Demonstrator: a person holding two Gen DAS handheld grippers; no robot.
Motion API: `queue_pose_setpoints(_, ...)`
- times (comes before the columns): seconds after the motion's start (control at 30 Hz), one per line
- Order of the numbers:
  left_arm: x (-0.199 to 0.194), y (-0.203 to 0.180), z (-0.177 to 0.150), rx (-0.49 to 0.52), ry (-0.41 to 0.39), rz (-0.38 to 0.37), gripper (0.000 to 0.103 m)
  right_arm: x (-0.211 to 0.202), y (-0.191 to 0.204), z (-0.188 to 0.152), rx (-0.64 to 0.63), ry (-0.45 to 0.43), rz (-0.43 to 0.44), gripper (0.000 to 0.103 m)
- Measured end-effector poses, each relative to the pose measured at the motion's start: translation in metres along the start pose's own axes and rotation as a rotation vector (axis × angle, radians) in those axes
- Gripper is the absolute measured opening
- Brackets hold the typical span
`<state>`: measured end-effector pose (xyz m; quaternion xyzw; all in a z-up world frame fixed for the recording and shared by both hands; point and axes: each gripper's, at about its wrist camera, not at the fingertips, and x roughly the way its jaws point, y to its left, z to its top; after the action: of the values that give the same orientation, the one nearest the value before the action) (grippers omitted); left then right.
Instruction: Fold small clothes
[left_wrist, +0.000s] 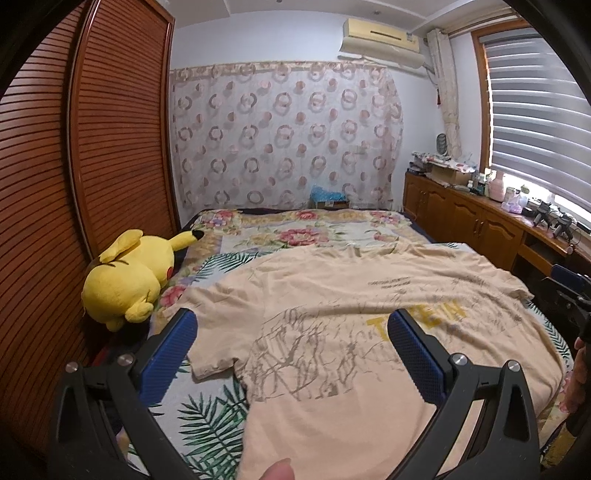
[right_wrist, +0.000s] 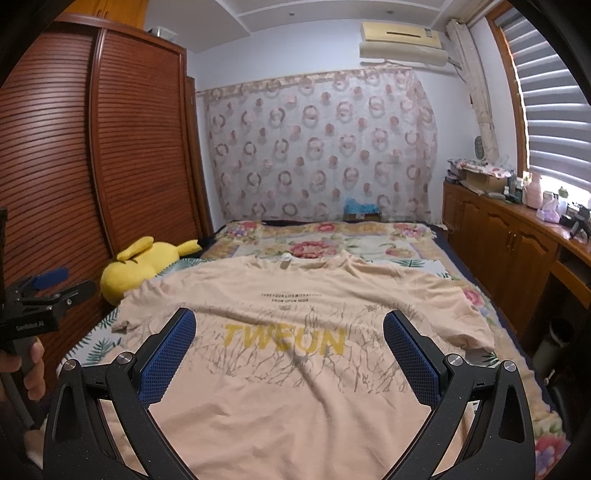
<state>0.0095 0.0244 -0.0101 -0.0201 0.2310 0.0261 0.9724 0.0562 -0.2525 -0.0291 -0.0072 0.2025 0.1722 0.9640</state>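
Nearest the lens, the left claw (left_wrist: 291, 332) stands wide with nothing between its blue ribbed pads, poised over the left sleeve side of the peach cotton T-shirt with yellow lettering (left_wrist: 369, 325). The right claw (right_wrist: 290, 332) is equally wide and empty, over the shirt's chest. The shirt lies spread face up on the floral-quilted bed (right_wrist: 321, 236), collar away from the person, with a yellow plush toy (left_wrist: 129, 273) beside it. No fold looks started; the likely next move is pinching a sleeve or side edge to carry across.
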Motion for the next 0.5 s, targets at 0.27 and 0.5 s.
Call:
queue_pose_setpoints(0.27,0.019,0.028,-0.011,-0.01,0.049,0.035,0.103,0.019,-0.007,-0.012,0.0,0.037,0.014,0.103)
queue_pose_setpoints(0.5,0.031,0.055,-0.021,-0.051,0.058,0.066,0.103,0.044,0.003,-0.019,-0.039,0.07,0.053,0.103)
